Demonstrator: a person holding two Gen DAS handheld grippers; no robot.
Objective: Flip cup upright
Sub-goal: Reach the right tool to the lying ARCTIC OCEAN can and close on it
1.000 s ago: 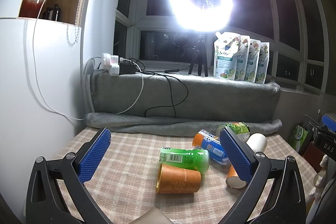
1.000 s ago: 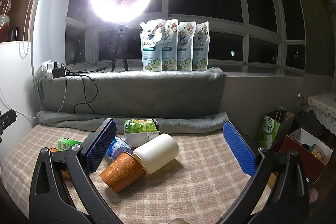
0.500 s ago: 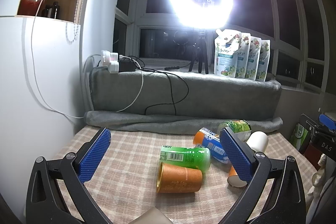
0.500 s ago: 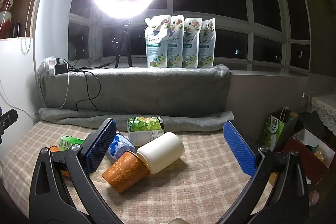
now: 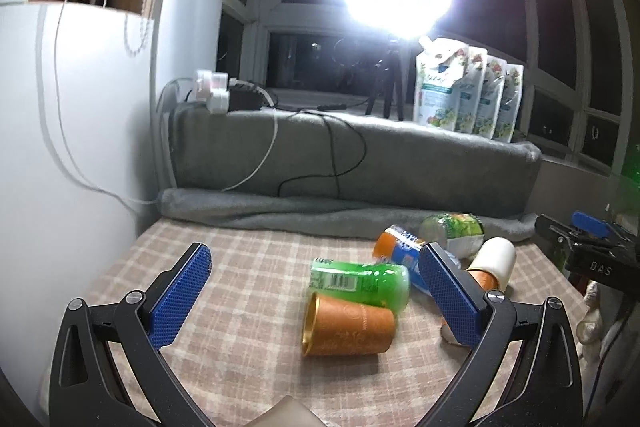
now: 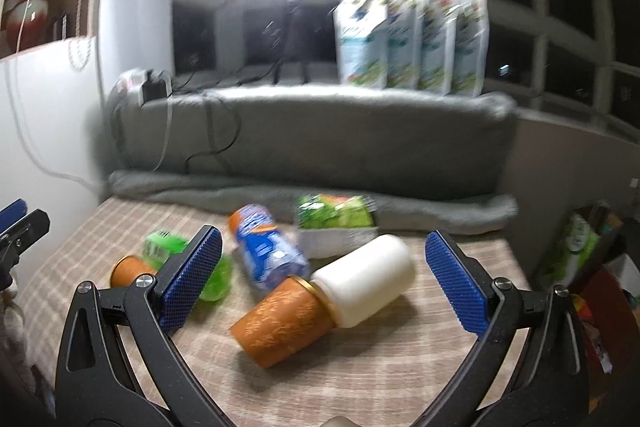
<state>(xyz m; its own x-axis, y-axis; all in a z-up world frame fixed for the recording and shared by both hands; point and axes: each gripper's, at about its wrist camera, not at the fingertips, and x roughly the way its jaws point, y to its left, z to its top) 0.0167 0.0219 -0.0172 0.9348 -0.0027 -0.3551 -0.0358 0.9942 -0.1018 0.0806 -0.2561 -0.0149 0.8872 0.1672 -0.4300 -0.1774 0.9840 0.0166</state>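
Observation:
An orange paper cup [image 5: 348,327] lies on its side on the checked tablecloth [image 5: 248,291], gold rim to the left, between the tips of my open, empty left gripper [image 5: 316,299]. It shows at the left in the right wrist view [image 6: 128,269]. A second orange cup [image 6: 280,319] lies on its side with a white cup [image 6: 368,279] pushed into its mouth, between the tips of my open, empty right gripper [image 6: 324,283]. That white cup also shows in the left wrist view [image 5: 494,261].
A green bottle [image 5: 360,281], a blue and orange bottle [image 6: 266,247] and a green-labelled container [image 6: 336,223] lie among the cups. A grey blanket [image 5: 352,163] covers the ledge behind. A white wall [image 5: 60,147] stands left. Bags [image 6: 576,243] sit beyond the table's right edge.
Both grippers have moved forward and tilted down toward the cups, which now look larger; the right wrist view is blurred by motion. Both stay open. Nothing on the table moved.

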